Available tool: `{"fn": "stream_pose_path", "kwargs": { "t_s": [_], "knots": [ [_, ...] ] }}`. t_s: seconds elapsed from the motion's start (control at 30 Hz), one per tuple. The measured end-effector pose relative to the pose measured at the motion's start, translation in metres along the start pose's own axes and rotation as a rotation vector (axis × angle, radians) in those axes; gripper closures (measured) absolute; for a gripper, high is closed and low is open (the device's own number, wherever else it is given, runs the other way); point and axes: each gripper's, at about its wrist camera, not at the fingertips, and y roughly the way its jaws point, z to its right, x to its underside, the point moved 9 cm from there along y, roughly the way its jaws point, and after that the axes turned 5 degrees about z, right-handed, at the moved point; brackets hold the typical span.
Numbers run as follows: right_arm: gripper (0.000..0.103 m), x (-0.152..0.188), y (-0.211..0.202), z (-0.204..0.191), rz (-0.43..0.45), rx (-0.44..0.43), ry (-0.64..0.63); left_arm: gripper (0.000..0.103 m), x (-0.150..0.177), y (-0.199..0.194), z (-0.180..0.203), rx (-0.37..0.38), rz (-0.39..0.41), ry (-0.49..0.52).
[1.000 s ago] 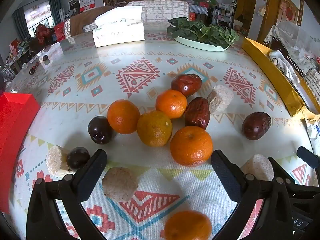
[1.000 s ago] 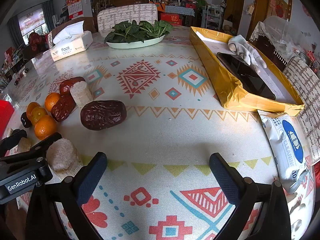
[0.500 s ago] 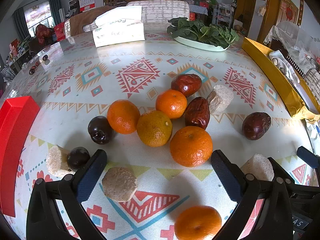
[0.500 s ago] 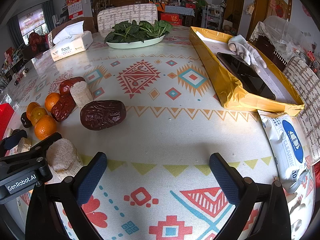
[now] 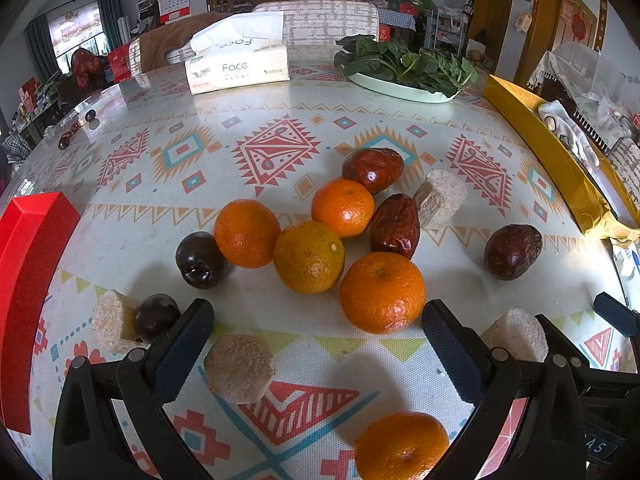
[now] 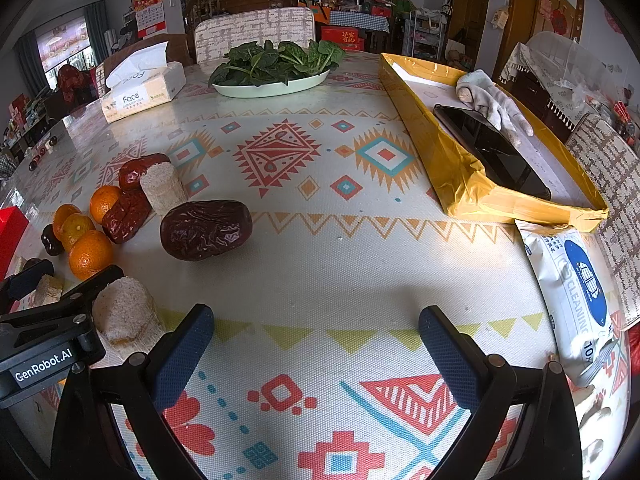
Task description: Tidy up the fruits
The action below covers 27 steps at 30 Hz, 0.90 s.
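Orange mandarins (image 5: 382, 292) cluster with dates and dark plums ahead of your left gripper (image 5: 318, 346), whose jaws gape wide, holding nothing. On the right wrist view, your right gripper (image 6: 316, 344) is likewise spread over bare cloth, a wrinkled date (image 6: 206, 229) lying ahead-left.

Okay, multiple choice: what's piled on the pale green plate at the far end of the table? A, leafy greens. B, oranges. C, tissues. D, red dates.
A: the plate holds dark leafy greens; the oranges and dates lie loose on the tablecloth.
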Motion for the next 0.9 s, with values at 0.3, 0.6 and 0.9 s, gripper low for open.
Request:
{"fn": "stream_pose_path", "kwargs": {
  "t_s": [0.3,0.6,0.9],
  "knots": [
    [0.0,0.0,0.0,-0.0001,0.0,0.0,0.0,0.0,0.0,0.0,0.0,0.0,0.0,0.0],
    [0.0,0.0,0.0005,-0.0001,-0.007,0.0,0.0,0.0,0.0004,0.0,0.0003,0.0,-0.008,0.0],
    [0.0,-0.0013,0.0012,0.0002,0.002,0.0,0.0,0.0,0.0014,0.0003,-0.001,0.001,0.002,-0.001]
  ]
}}
